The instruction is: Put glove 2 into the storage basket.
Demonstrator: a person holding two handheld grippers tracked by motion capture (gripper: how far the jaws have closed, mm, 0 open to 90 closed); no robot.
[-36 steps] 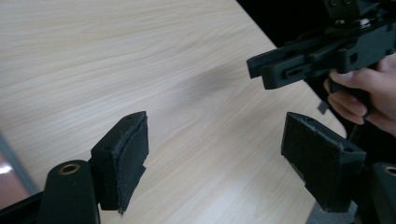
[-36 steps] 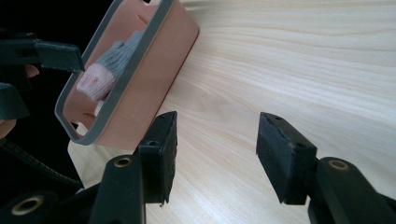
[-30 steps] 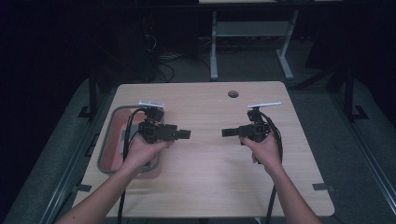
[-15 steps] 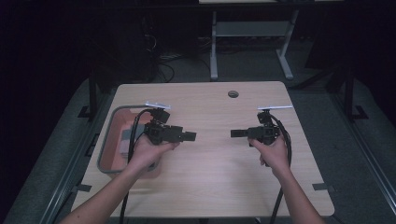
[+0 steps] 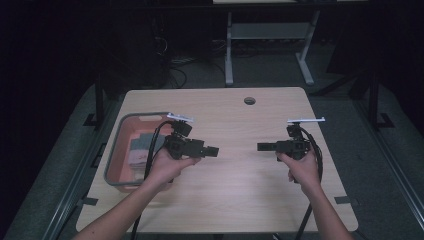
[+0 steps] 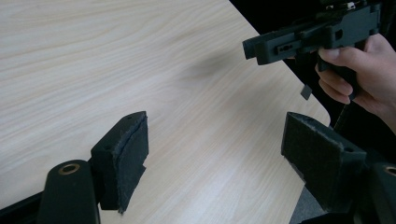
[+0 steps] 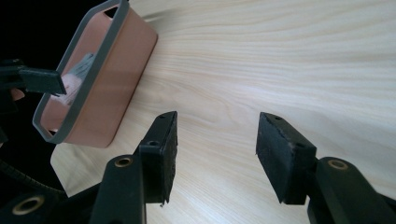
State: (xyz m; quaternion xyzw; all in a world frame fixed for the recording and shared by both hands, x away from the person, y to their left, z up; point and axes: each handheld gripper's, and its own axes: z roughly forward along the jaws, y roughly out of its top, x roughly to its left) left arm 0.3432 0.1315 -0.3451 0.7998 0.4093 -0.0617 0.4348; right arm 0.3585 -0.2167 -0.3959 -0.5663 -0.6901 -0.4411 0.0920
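A: Start with the grippers. Where are they?

B: In the high view the left gripper (image 5: 214, 151) hangs over the wooden table (image 5: 240, 200) at about nine o'clock from the table's middle, and the right gripper (image 5: 261, 146) at about three o'clock. Their tips point at each other across a bare strip of wood, well apart.

A: And the jaws?

B: Both stand wide with nothing between them. The left gripper view looks along the left gripper (image 6: 212, 149), and only table grain shows between its two black padded faces. The right gripper view gives the same for the right gripper (image 7: 215, 137): pads apart, wood between.

A: What is nearest to them?

B: A salmon-coloured bin with a grey rim (image 5: 120, 150), at nine o'clock on the table, just beyond the left hand (image 5: 167, 167). The left gripper is held over its near-right edge. In the right gripper view the bin (image 7: 116, 70) lies at ten o'clock, with grey and pale cloth items (image 7: 77, 77) inside; I cannot tell what they are.

A: Any writing or labels?

B: None that I can read, on the grippers, the bin or the table.

A: Further out?

B: A small round hole (image 5: 249, 100) at twelve o'clock on the tabletop. Each gripper carries a pale plate on top and trails a black cable. The right hand (image 5: 300, 170) grips from below. Beyond the table, a white desk frame (image 5: 270, 35) on a dark floor.
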